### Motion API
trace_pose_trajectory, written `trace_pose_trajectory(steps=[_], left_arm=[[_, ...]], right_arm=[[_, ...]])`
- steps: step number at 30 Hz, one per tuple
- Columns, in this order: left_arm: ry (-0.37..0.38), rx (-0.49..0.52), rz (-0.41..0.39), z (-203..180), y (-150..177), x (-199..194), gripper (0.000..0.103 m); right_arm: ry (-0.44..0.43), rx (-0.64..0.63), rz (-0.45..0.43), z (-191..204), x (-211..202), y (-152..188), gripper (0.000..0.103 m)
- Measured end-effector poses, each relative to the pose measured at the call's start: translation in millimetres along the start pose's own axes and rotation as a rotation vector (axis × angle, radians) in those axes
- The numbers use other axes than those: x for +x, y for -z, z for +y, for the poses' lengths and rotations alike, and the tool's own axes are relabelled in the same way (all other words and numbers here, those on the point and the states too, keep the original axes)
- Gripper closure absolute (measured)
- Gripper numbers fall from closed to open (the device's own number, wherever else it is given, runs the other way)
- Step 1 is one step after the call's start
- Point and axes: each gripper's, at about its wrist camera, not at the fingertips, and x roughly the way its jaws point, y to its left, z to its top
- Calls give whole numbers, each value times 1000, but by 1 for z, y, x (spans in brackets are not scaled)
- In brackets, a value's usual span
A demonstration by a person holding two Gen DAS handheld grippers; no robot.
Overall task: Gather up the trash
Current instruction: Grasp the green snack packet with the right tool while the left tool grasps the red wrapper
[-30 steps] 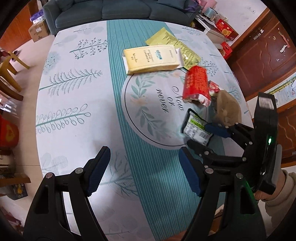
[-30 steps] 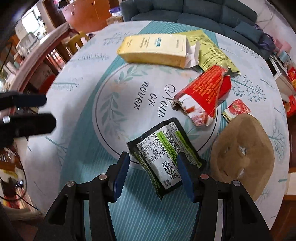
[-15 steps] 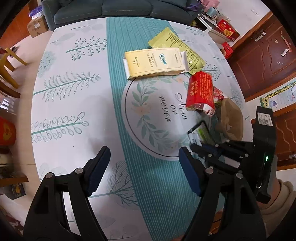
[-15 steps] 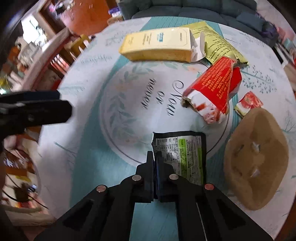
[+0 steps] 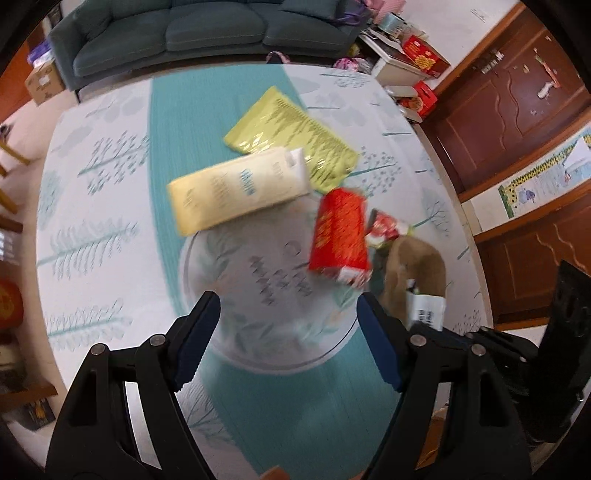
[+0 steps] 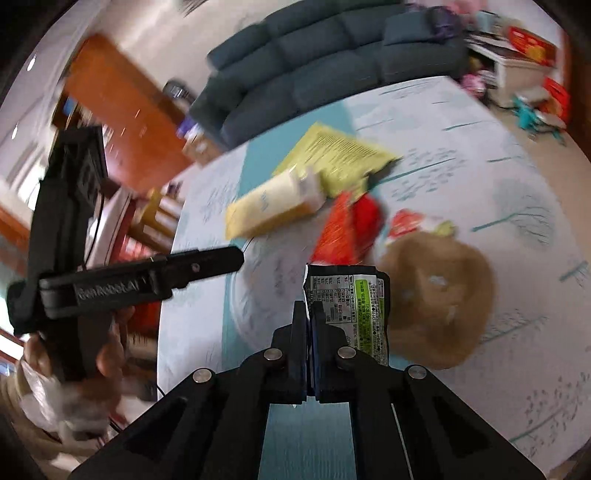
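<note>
My right gripper (image 6: 308, 314) is shut on the left edge of a black and green snack wrapper (image 6: 351, 306) and holds it above the table. The same wrapper (image 5: 426, 312) shows its white label just past the right finger in the left wrist view. My left gripper (image 5: 286, 325) hangs open over the printed circle, empty. Ahead of it lie a pale yellow box (image 5: 236, 192), a yellow-green foil bag (image 5: 295, 136), a red wrapper (image 5: 340, 232), a small red packet (image 5: 384, 229) and a crumpled brown piece (image 5: 413, 269).
The round table (image 5: 110, 184) has a white and teal cloth. A dark sofa (image 5: 177, 33) stands behind it and wooden cabinets (image 5: 517, 110) to the right. A hand (image 6: 107, 354) holds the left gripper at the table's left edge.
The right gripper shut on the black and green wrapper, rolled and lifted it off the table. The left gripper, still open, moved forward over the table's middle.
</note>
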Motion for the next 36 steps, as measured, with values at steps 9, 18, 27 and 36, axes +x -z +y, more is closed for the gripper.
trace_pose_trajectory(steps=[9, 18, 27, 36], left_arm=[[-42, 100, 64, -50, -35, 59, 29], [-80, 78, 171, -48, -43, 116, 37], [-99, 84, 170, -46, -33, 121, 69], [-110, 4, 138, -30, 1, 67, 71]], right_arm=[[29, 187, -101, -45, -25, 6, 101], [36, 236, -102, -51, -28, 26, 101], [24, 255, -109, -52, -41, 48, 101], [-30, 222, -108, -48, -66, 71, 101]])
